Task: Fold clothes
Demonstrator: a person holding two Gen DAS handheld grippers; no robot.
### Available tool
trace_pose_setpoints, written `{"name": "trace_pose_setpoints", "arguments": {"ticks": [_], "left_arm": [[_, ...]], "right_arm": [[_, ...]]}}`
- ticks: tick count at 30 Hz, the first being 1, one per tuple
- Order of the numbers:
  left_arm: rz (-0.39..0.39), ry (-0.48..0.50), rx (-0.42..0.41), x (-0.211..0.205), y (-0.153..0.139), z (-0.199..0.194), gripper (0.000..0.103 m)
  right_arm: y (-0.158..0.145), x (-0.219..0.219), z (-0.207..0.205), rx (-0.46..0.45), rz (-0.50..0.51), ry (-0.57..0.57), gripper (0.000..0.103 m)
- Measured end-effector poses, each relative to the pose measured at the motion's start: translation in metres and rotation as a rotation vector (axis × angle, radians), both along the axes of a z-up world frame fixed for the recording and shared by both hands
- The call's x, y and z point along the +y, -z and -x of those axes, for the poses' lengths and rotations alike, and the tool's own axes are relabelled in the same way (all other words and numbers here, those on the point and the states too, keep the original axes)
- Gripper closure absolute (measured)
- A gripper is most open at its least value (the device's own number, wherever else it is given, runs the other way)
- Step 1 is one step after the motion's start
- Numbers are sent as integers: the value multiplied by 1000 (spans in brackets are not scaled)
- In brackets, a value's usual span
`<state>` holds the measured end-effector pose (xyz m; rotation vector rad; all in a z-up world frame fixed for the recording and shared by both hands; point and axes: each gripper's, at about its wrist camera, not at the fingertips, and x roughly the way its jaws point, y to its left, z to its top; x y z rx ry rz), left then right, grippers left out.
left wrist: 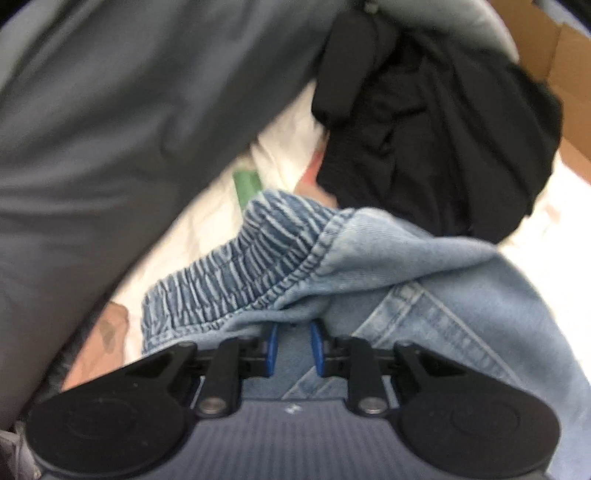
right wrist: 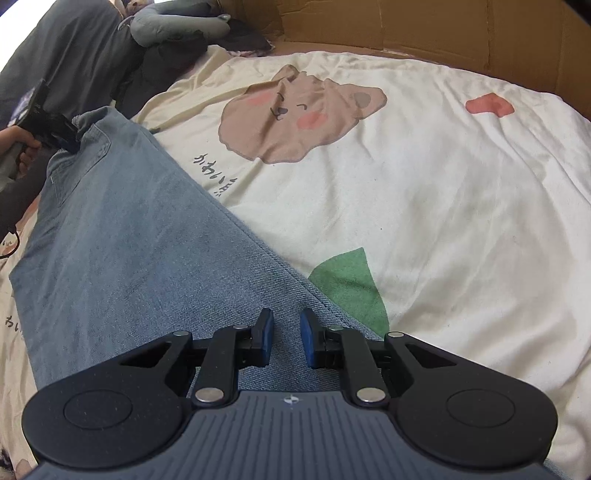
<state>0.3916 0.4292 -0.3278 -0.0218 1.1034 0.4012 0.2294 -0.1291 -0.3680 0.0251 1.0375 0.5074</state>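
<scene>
A cream bedsheet with a bear print carries jeans, cardboard behind. The left gripper pinches their waistband; the right gripper hovers slightly open, empty. Only the left view shows black clothing.

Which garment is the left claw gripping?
The light-blue jeans, bunched at the elastic waistband between the left claw; the black garment lies beyond, untouched.

- The left wrist view is blurred throughout; the grey cloth left of the jeans cannot be identified.
- Denim folds hide the tips of the left gripper's fingers, so their grip is unclear.
- The dark bundle beyond the jeans is an unreadable shape.
- In the right wrist view, the jeans' lower end runs under the gripper body, out of sight.
</scene>
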Motion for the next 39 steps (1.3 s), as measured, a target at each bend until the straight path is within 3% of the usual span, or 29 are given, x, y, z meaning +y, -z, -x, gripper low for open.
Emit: {"name": "trace_pose_setpoints", "arguments": {"ticks": [4, 9, 14, 17, 23, 29, 32, 39], "left_arm": [[6, 23, -81, -16, -26, -1, 82], [-50, 74, -34, -40, -34, -37, 82], [-139, 116, 33, -48, -8, -62, 83], [-120, 87, 8, -43, 5, -64, 84], [-162, 89, 7, -49, 15, -67, 86], [-162, 96, 30, -50, -32, -54, 83], [-150, 87, -22, -48, -62, -37, 65], [-122, 180, -42, -53, -112, -2, 63]], "right_arm": [[-1, -2, 2, 14, -19, 31, 81], [-10, -16, 3, 73, -81, 66, 78], [-23, -50, 20, 59, -64, 128, 78], [-28, -73, 40, 46, -57, 140, 79], [-31, -106, 73, 47, -28, 249, 79], [-63, -125, 90, 54, -62, 344, 77], [-84, -130, 94, 53, -61, 382, 76], [-124, -152, 116, 47, -59, 484, 67]]}}
